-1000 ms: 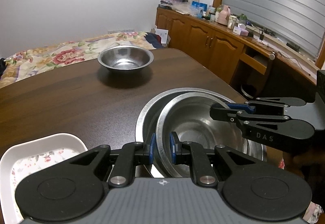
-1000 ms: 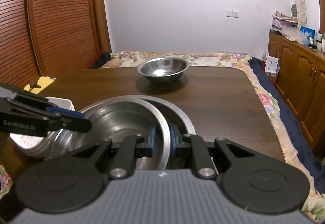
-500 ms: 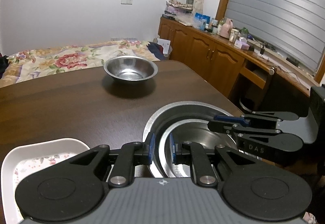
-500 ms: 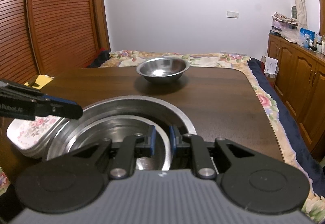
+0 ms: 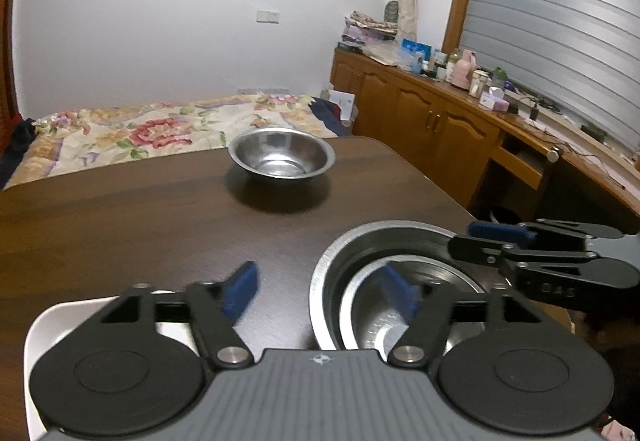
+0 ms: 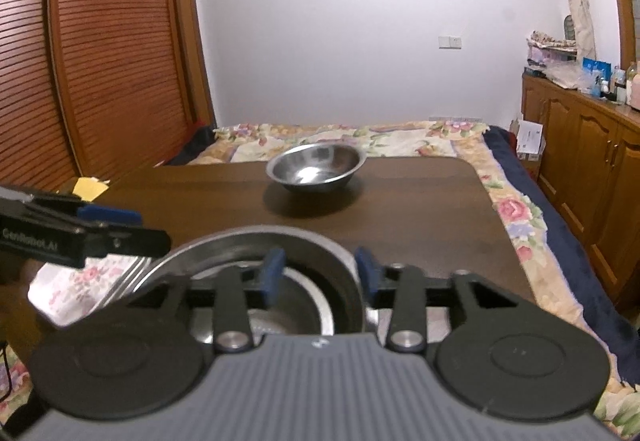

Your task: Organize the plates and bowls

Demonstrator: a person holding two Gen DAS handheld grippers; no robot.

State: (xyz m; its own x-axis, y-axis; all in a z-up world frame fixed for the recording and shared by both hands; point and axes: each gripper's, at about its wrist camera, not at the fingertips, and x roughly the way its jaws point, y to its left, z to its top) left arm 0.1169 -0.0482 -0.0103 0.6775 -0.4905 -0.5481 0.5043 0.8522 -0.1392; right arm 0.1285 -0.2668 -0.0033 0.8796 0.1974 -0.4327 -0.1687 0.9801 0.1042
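Left wrist view: left claw (image 5: 320, 287) spread wide, holding nothing.
Right claw (image 6: 318, 273): parted, empty, straddling big bowl's (image 6: 340, 253) near rim.
Small bowl (image 5: 372, 305): nested inside big bowl.
Far bowl (image 5: 281, 160): alone, well apart on table (image 5: 120, 225).
Plate (image 5: 36, 329): just left.

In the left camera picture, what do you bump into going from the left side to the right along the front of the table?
White plate → left gripper, open → nested steel bowls → right gripper, open.
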